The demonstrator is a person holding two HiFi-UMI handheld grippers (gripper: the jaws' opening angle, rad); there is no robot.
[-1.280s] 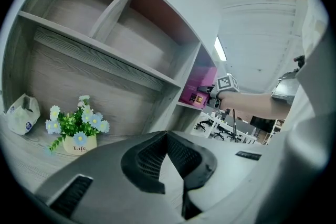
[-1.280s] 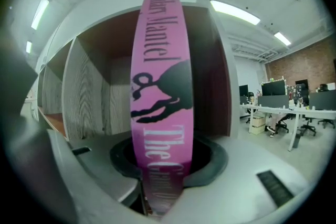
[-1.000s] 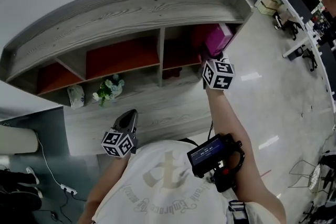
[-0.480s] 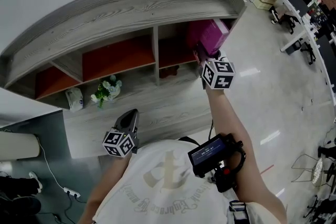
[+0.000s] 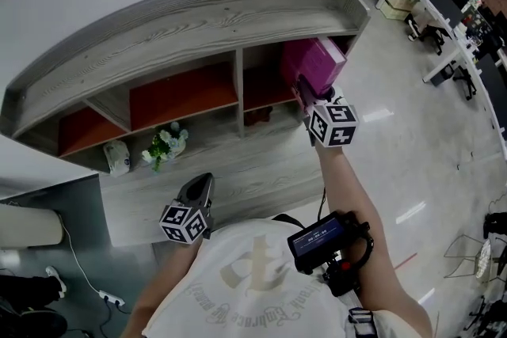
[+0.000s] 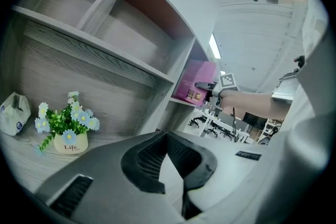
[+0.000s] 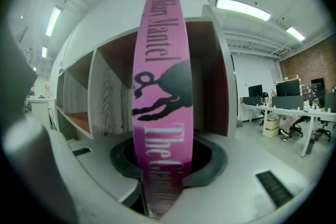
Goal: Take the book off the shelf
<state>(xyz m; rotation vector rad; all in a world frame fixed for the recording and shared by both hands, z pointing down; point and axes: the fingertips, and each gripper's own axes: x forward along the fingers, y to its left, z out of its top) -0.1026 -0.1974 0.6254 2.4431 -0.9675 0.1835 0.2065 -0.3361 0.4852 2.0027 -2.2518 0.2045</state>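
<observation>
Book (image 7: 163, 97): looks stiff and board-covered, prob moderate wt; glossy jacket may slip. Best hold is low on the spine, pads on both covers. R gripper (image 7: 165, 189) is clamped on it there. Magenta, with white lettering and a black silhouette on the spine. It sits at the shelf (image 5: 198, 20) right-end compartment, partly past the front edge. L gripper (image 6: 167, 165) closed, empty.

Pink book spine (image 7: 161, 86), white lettering running down its length: "Mantel" is legible, the letters before it cut off at the top. Black "&" at mid-spine. Below that "The", then a word only partly visible.

Flower pot (image 6: 69, 144): "Life"; smaller line beneath illegible.

Wrist device screen (image 5: 321, 237): text too small to read.
</observation>
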